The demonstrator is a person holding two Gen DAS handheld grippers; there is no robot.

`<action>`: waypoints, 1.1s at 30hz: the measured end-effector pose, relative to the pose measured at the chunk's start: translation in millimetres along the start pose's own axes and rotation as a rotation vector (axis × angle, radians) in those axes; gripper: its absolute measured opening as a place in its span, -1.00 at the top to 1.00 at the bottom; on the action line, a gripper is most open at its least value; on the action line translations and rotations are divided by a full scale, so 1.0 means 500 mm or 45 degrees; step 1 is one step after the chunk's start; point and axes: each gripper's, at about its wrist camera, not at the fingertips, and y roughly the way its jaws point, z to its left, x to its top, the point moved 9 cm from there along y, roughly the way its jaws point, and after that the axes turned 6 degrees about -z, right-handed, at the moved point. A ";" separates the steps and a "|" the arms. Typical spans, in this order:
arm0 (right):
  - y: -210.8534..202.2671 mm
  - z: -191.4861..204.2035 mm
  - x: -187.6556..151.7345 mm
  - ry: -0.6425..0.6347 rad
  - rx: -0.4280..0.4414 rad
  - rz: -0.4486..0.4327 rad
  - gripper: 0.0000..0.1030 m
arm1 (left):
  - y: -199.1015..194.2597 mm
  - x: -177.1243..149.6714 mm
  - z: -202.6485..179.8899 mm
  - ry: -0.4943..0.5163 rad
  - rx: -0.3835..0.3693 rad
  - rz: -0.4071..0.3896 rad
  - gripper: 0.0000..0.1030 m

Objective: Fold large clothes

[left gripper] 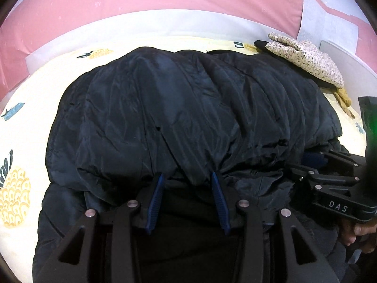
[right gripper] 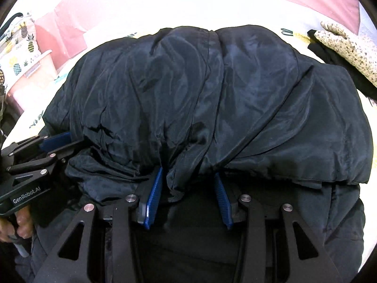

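Note:
A large dark navy padded jacket (left gripper: 188, 108) lies bunched on a pineapple-print bed sheet (left gripper: 21, 141); it fills the right wrist view (right gripper: 212, 99) too. My left gripper (left gripper: 187, 176) is open, its blue pads (left gripper: 155, 198) pushed in under the folded jacket edge with cloth between them. My right gripper (right gripper: 188, 174) is open too, with a fold of jacket hanging between its pads (right gripper: 153, 195). Each gripper shows in the other's view, the right one (left gripper: 329, 176) at the jacket's right side, the left one (right gripper: 42, 155) at its left.
A speckled cream garment (left gripper: 306, 56) lies on a black garment (left gripper: 264, 44) at the far right of the bed, also in the right wrist view (right gripper: 348, 44). Pink bedding (left gripper: 117, 4) lies behind. A pineapple-print pillow (right gripper: 18, 54) sits at far left.

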 end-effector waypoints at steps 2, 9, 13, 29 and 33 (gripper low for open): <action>0.000 0.000 0.000 -0.004 -0.004 -0.001 0.15 | 0.003 0.001 -0.008 -0.008 0.001 -0.004 0.14; -0.051 -0.005 0.000 0.058 0.027 -0.011 0.15 | -0.047 0.013 -0.012 -0.026 0.038 -0.035 0.14; -0.128 -0.006 0.009 0.058 0.018 -0.072 0.14 | -0.106 0.014 -0.027 -0.006 0.055 -0.063 0.14; -0.384 0.012 -0.111 0.111 0.013 -0.215 0.14 | -0.347 -0.081 -0.083 -0.060 0.053 -0.154 0.14; -0.416 0.009 -0.156 0.123 -0.009 -0.209 0.14 | -0.380 -0.117 -0.086 -0.088 0.052 -0.146 0.14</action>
